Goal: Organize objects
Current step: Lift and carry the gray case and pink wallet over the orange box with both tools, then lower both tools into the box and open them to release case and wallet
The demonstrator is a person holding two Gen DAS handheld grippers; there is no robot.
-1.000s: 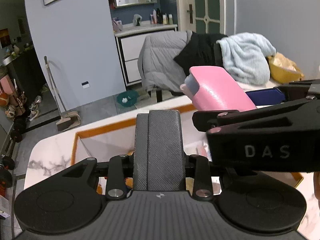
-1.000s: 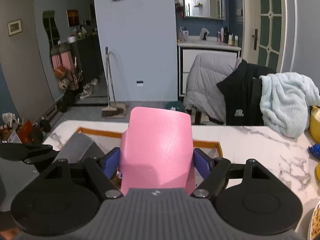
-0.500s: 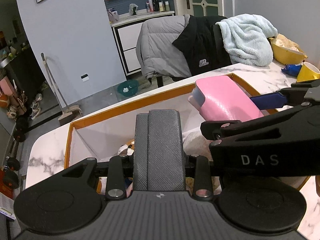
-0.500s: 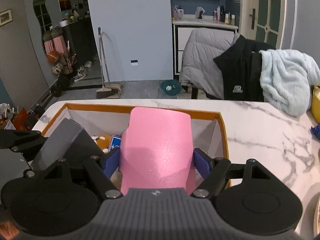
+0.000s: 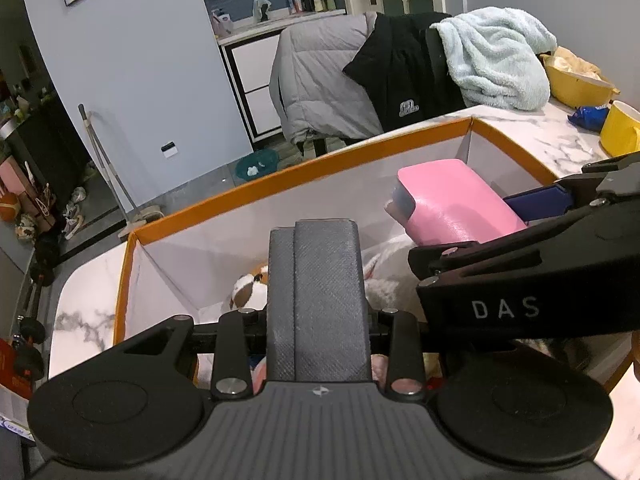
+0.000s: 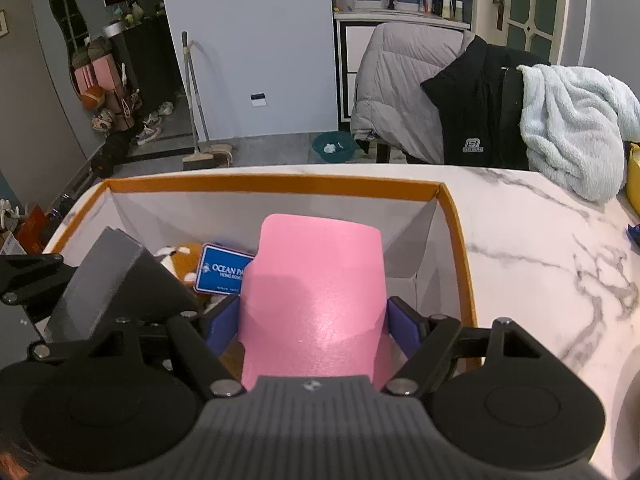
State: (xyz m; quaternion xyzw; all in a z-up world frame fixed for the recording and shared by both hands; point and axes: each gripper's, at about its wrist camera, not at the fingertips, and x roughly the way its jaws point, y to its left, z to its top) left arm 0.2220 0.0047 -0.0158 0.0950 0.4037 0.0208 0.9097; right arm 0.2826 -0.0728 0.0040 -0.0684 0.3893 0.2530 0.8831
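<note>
The left gripper (image 5: 318,304) was seen clamped on a grey textured case (image 5: 320,292), its fingers hidden behind the case and drawn in close against its sides, and the case was held over the left part of an orange-rimmed box (image 6: 280,183) standing on the marble table (image 6: 540,248). Beneath it a brown and white plush toy (image 5: 250,290) and a blue card (image 6: 224,274) were seen lying in the box. To the right, the right gripper (image 6: 314,320) was closed on a pink case (image 6: 316,300), its blue pads (image 6: 402,326) pressed against both sides, and this case was held above the right part of the box. Compared with a second earlier, both cases had been carried forward and lowered, so that the box interior, formerly barely visible, was now looked into from above
</note>
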